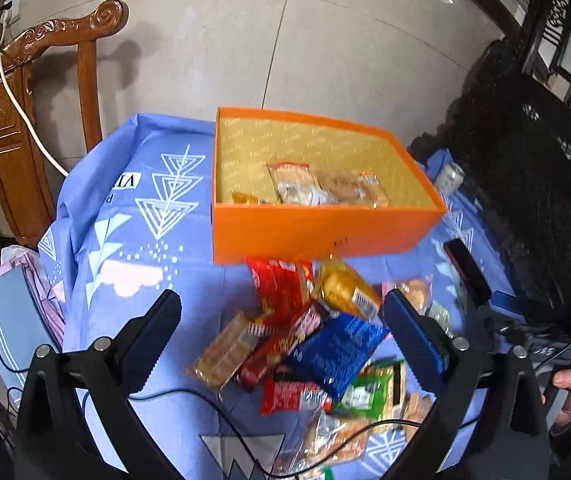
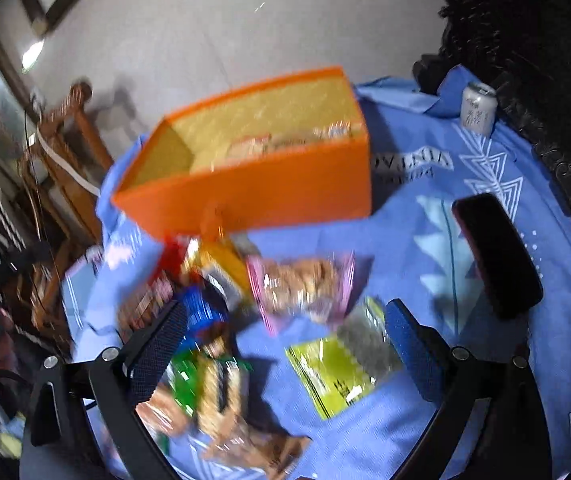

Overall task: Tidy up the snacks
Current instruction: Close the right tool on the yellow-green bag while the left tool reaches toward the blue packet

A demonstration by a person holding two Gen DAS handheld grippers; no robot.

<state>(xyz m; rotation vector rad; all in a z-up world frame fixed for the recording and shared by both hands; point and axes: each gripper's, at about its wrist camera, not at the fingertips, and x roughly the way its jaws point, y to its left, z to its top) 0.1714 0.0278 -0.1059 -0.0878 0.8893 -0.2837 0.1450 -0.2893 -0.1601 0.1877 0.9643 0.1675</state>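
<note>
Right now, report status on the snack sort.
Left hand-held gripper open, empty; right hand-held gripper open, empty. Orange box holds a few packs; snack pile loose on blue cloth. Cable crosses cloth near pile.

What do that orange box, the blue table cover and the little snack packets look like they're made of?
The orange box looks like stiff cardboard: matte flat walls, sharp edges, a gold patterned paper lining. The blue cover seems to be thin printed fabric or non-woven sheet; it creases and drapes over the edge. The snack packets look like glossy plastic film, since they crinkle and glint, and some are see-through.
</note>
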